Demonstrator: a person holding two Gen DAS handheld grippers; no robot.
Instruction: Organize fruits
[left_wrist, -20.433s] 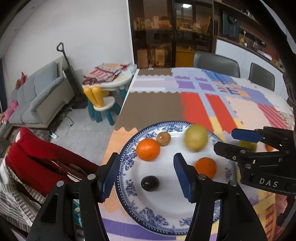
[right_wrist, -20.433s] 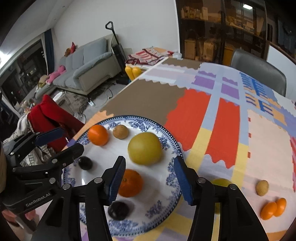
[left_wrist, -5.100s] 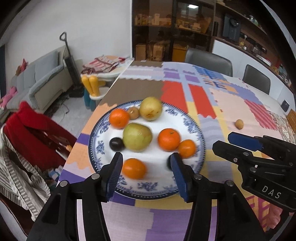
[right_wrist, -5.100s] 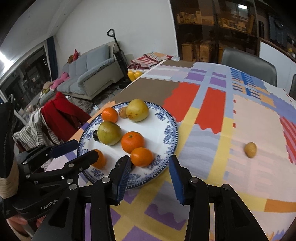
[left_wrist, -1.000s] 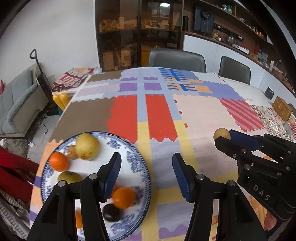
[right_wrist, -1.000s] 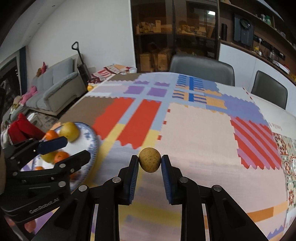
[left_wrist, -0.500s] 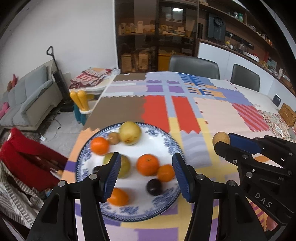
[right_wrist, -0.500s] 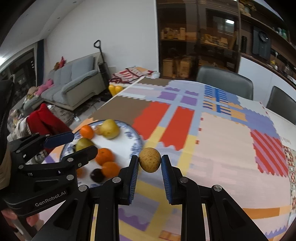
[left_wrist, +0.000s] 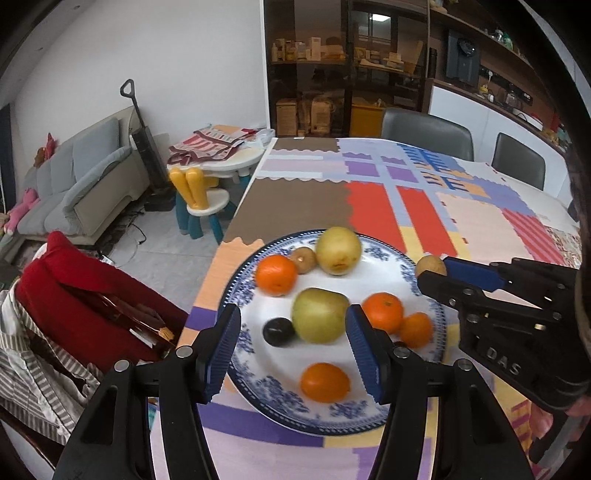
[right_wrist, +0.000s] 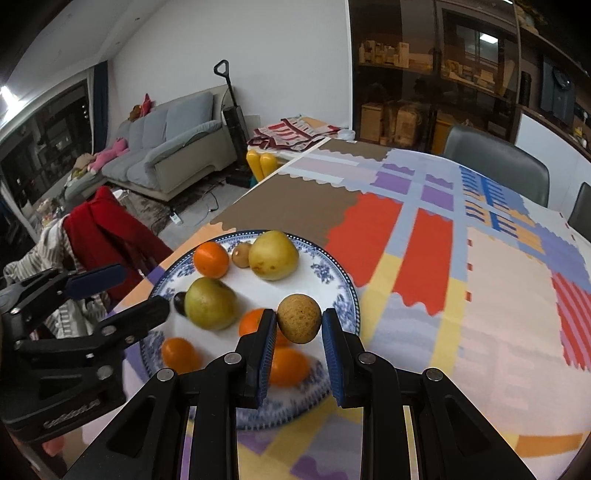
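Two views cover the scene.

Left wrist view: the left claw (left_wrist: 291, 347) stands spread and empty above the blue-patterned plate (left_wrist: 373, 419) on the patchwork-covered desk (left_wrist: 476, 225). A green pear (left_wrist: 319, 314) lies on the plate directly beyond the gap between the fingers, with a dark plum (left_wrist: 278, 331) just left of it. Oranges, a yellow pear (left_wrist: 339, 251) and a kiwi (left_wrist: 303, 259) also lie on the plate. At right, the right claw (left_wrist: 431, 271) pinches a brown round fruit (left_wrist: 428, 265) over the plate's right rim.

Right wrist view: the right claw (right_wrist: 298, 326) is pressed onto the brown round fruit (right_wrist: 299, 318), which sits between both blue pads above the plate's (right_wrist: 341, 291) right portion, clear of its surface. The left claw (right_wrist: 122, 295) hangs spread at left.
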